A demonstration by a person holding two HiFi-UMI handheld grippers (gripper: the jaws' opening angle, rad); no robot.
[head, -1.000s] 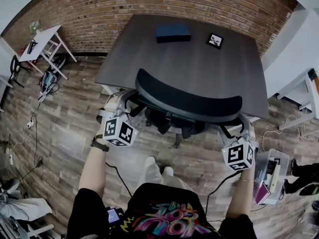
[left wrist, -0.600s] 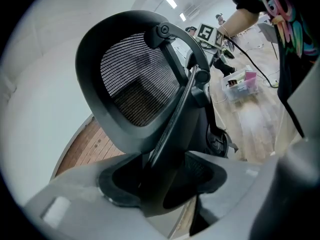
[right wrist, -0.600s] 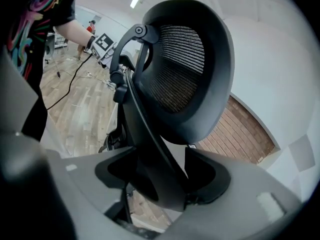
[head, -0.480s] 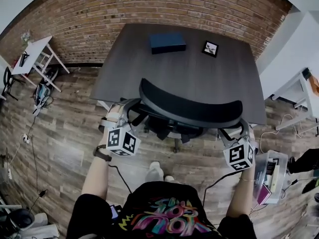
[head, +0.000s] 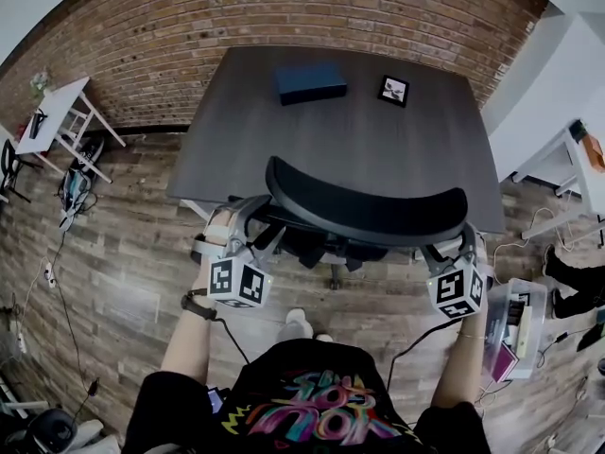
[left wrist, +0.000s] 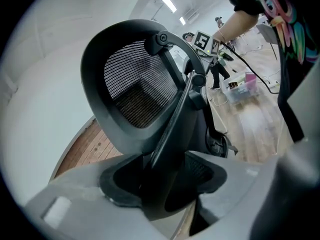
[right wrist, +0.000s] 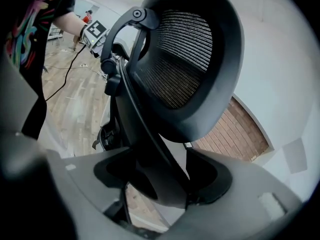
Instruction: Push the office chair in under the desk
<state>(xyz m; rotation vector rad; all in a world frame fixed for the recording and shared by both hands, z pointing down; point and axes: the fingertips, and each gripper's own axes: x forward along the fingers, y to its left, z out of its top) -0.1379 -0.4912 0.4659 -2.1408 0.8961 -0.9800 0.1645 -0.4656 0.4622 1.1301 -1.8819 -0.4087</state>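
Black office chair [head: 364,211]: seat hidden under desk [head: 378,149], base partly obscured.

A red-brown brick wall [head: 284,8] runs along the far side of the room, and a plain white wall [head: 558,74] closes in on the right. The floor [head: 113,253] is grey-brown wood planking in mixed tones. A small white table [head: 57,102] stands by the brick wall on the left, with cables [head: 57,244] trailing over the planks near it. More white furniture [head: 577,159] stands at the right, and nearer lies a clear plastic bin [head: 515,334] of odds and ends. Long strip lights [left wrist: 168,3] glow on the white ceiling.
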